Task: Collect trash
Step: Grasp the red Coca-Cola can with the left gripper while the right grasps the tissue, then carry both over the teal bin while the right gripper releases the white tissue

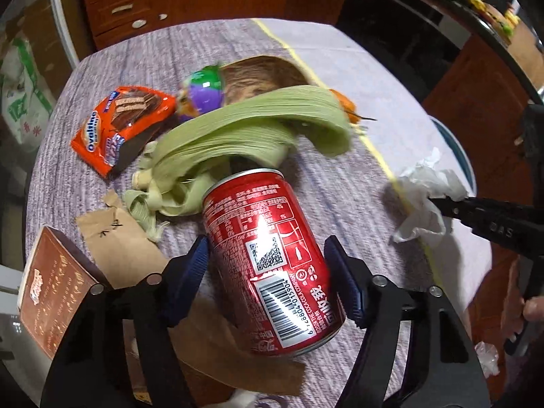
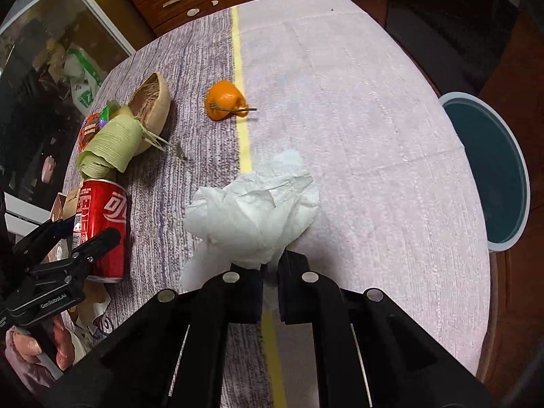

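Two tongs (image 1: 267,272) (image 2: 270,268) above striped tablecloth (image 2: 340,102): left straddles can (image 1: 268,261), right pinches tissue (image 2: 251,210).

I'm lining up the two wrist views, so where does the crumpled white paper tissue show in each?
Left wrist view: the crumpled white paper tissue sits at the right edge, pinched by the right gripper, past the yellow stripe.
Right wrist view: it fills the centre, just above that gripper's shut fingers.
Shared landmark: the red cola can, standing between the left gripper's fingers.
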A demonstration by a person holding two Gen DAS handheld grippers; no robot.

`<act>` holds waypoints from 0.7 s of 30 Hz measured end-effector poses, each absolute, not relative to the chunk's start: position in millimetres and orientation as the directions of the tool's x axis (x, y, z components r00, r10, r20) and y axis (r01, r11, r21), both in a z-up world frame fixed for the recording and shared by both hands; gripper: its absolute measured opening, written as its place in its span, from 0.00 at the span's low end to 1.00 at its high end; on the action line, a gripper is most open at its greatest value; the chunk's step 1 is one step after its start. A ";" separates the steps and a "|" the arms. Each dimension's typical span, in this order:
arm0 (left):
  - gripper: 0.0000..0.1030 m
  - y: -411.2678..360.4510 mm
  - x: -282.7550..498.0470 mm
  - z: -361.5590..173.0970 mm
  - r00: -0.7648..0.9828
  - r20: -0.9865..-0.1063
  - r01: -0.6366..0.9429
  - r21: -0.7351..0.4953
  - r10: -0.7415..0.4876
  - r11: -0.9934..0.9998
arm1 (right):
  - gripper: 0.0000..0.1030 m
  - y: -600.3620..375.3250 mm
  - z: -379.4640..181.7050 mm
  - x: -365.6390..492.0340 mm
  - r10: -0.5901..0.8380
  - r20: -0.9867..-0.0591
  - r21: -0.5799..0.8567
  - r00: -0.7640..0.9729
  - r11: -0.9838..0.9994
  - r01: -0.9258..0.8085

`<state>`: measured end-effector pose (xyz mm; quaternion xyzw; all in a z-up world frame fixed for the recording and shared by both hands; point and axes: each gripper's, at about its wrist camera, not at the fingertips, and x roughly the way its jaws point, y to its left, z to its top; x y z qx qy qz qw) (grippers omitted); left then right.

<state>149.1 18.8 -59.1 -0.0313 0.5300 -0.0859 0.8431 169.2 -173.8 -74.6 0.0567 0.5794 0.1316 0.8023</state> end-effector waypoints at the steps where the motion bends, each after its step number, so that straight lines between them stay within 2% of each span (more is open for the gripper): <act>1: 0.67 14.3 145.5 -56.9 0.426 -0.884 0.132 -0.151 -0.194 0.980 | 0.06 -177.4 -75.2 168.8 0.278 -0.914 0.246 0.295 0.959 -0.141; 7: 0.67 -11.5 131.3 -35.7 0.437 -0.836 0.266 -0.233 -0.332 0.935 | 0.06 -191.1 -77.3 168.5 0.289 -0.907 0.266 0.306 0.957 -0.116; 10: 0.67 -27.8 129.6 -28.6 0.431 -0.828 0.317 -0.234 -0.359 0.919 | 0.06 -207.1 -76.8 167.1 0.297 -0.899 0.283 0.322 0.955 -0.091; 21: 0.67 -95.3 168.5 -14.2 0.428 -0.835 0.399 -0.169 -0.346 0.901 | 0.06 -295.7 -59.4 175.5 0.251 -0.872 0.292 0.421 0.956 0.035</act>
